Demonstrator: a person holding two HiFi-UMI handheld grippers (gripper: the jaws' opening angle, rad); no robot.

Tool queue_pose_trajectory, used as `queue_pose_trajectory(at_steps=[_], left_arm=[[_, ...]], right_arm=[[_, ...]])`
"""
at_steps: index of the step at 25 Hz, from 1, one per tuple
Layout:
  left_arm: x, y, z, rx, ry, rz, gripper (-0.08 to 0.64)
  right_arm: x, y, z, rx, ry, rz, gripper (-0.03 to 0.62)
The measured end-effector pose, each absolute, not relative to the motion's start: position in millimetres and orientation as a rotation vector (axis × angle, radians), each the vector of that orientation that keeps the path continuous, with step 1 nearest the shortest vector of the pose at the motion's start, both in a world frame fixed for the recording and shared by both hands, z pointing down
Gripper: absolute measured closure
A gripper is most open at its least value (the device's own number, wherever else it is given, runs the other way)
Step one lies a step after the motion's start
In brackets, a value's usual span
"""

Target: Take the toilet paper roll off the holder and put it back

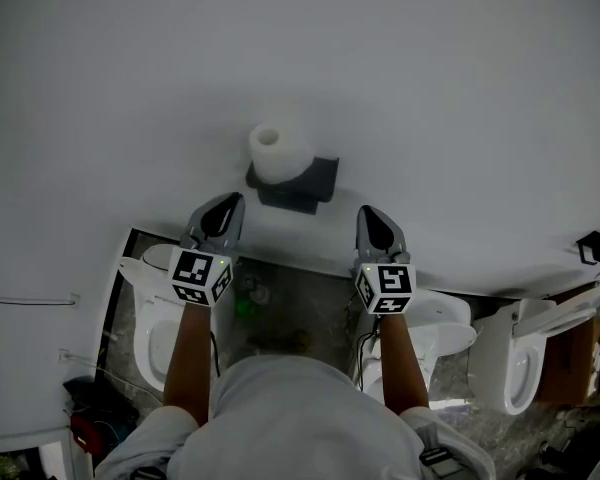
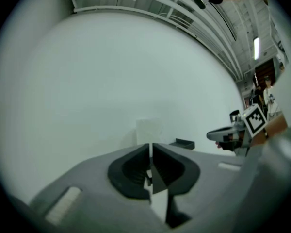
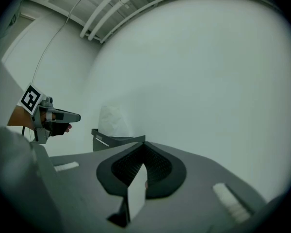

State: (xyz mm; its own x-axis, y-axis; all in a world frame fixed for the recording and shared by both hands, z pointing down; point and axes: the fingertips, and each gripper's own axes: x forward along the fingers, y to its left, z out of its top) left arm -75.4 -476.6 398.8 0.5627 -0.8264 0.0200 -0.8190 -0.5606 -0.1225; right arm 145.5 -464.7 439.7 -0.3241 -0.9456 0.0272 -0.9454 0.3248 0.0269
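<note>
Toilet paper roll [image 1: 277, 151]: white, it stands on top of the holder [image 1: 318, 182], in the upper middle of the head view. No gripper touches it.
Holder: dark grey, fixed on the white wall [image 1: 440, 78]. It shows just below the roll and a little to the right of it.
Left gripper [image 1: 226, 202]: at the lower left of the roll in the head view, near it but apart, with the tips toward the wall. In its own view the claw is pressed together with only a thin slit of light, and nothing is inside. The roll shows pale just above the tips.
Right gripper [image 1: 371, 214]: at the lower right of the holder in the head view, near it but apart, also with the tips toward the wall. In its own view the claw is closed at the tip and pinches nothing. The roll and the holder are to the upper left of the jaws.
Marker cubes [image 1: 201, 275]: black and white, one behind each gripper.
Forearms [image 1: 188, 353]: bare, they go down from the cubes to the bottom of the frame.
Toilets [image 1: 152, 330]: white, they stand along the lower part of the head view.
</note>
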Motion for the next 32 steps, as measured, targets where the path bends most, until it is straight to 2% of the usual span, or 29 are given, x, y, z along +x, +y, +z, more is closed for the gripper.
queue_pose_trajectory(at_steps=[9,22,32], left_arm=[[-70.6,-491.6,395.7,-2.736,1.37,-0.083,0.512],[-42.7,-529.1,388.5,-2.812,1.263,-0.067,0.299],[-22.0,-563.1,387.7,-2.823,1.229,-0.096,0.195]], right_arm=[[145.8,-474.4,437.0,1.828,-2.505,-0.016,0.594],[160.5,-482.4,443.9,1.866,-2.459,-0.004,0.594],[176.1,-491.9,448.0,1.878,-2.437,0.004,0.594]])
